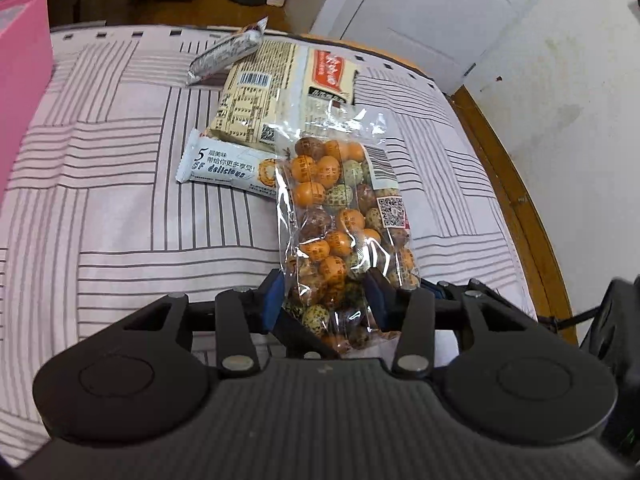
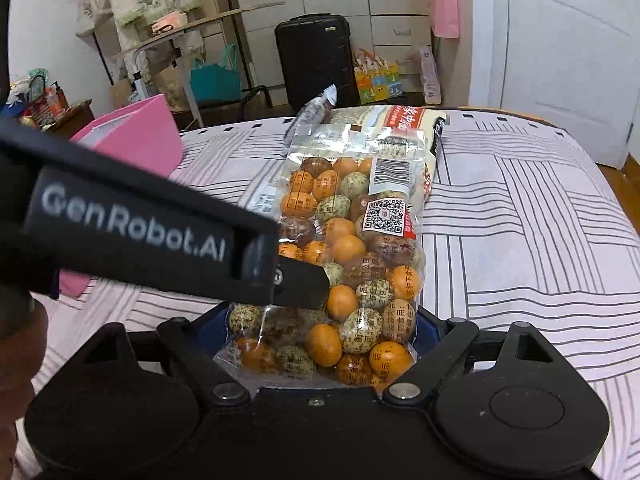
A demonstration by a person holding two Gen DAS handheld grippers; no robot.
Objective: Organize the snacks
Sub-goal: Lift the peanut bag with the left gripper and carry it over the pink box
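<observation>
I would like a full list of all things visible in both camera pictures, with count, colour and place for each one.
clear bag of wrapped candies: 1, orange, green and brown pieces, on the bed, held at its near end
beige snack bag: 1, beige with red label, behind the candy bag
white snack bar: 1, white, left of the candy bag
silver packet: 1, silver, leaning on the beige bag's far end
pink box: 1, pink, left edge of the bed
striped bedsheet: 1, pale with grey lines
suitcase: 1, black, on the floor beyond the bed
left gripper: closed on the candy bag
right gripper: around the bag's end
</observation>
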